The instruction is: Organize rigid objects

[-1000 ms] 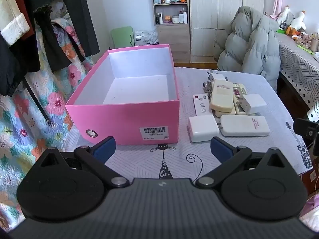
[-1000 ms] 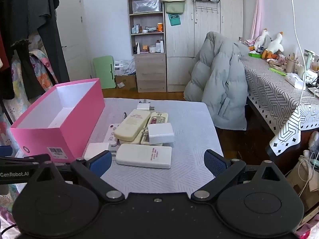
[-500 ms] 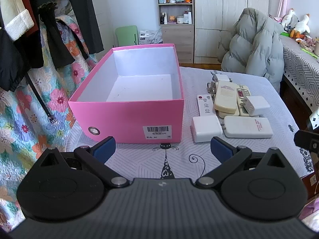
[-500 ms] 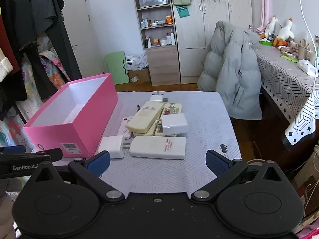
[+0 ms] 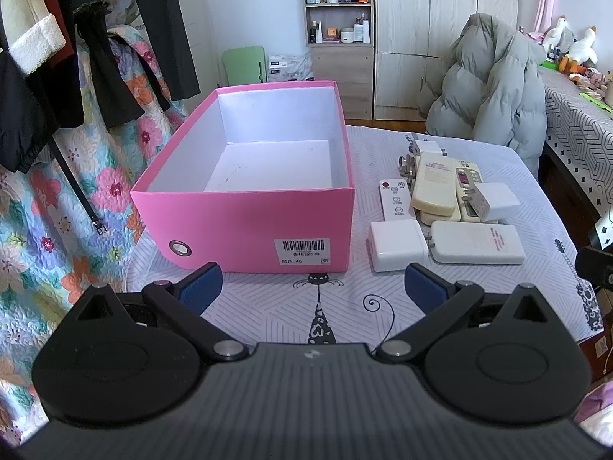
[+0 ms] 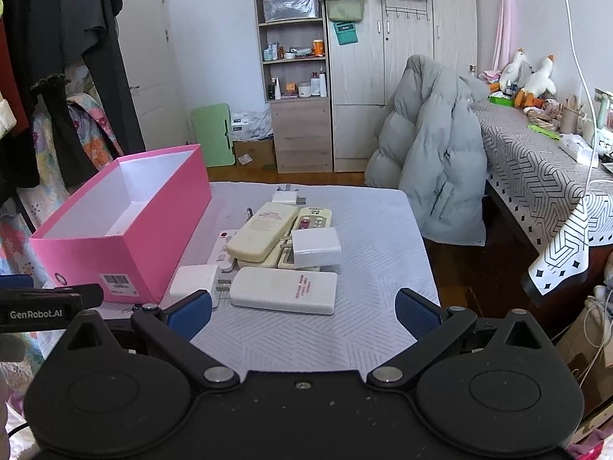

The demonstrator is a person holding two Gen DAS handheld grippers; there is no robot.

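Note:
An empty pink box (image 5: pixel 253 222) (image 6: pixel 126 245) stands open on the left of the table. To its right lies a pile of rigid items: a white power bank (image 5: pixel 477 243) (image 6: pixel 283 290), a white charger (image 5: pixel 396 245) (image 6: pixel 195 281), a cream remote (image 5: pixel 435 184) (image 6: pixel 262 232), a second white charger (image 5: pixel 496 201) (image 6: pixel 316 247) and a flat white remote (image 5: pixel 394 199). My left gripper (image 5: pixel 312 287) is open and empty, short of the box. My right gripper (image 6: pixel 302 314) is open and empty, just short of the power bank.
A grey puffer jacket (image 6: pixel 433 153) hangs over a chair behind the table. A second table with a patterned cloth (image 6: pixel 544 180) stands at the right. Clothes hang at the left (image 5: pixel 95 57). The table's near edge lies just under both grippers.
Both grippers have risen and pulled back a little, so the box and the pile sit lower and farther in both views. Both stay open. Nothing on the table has moved.

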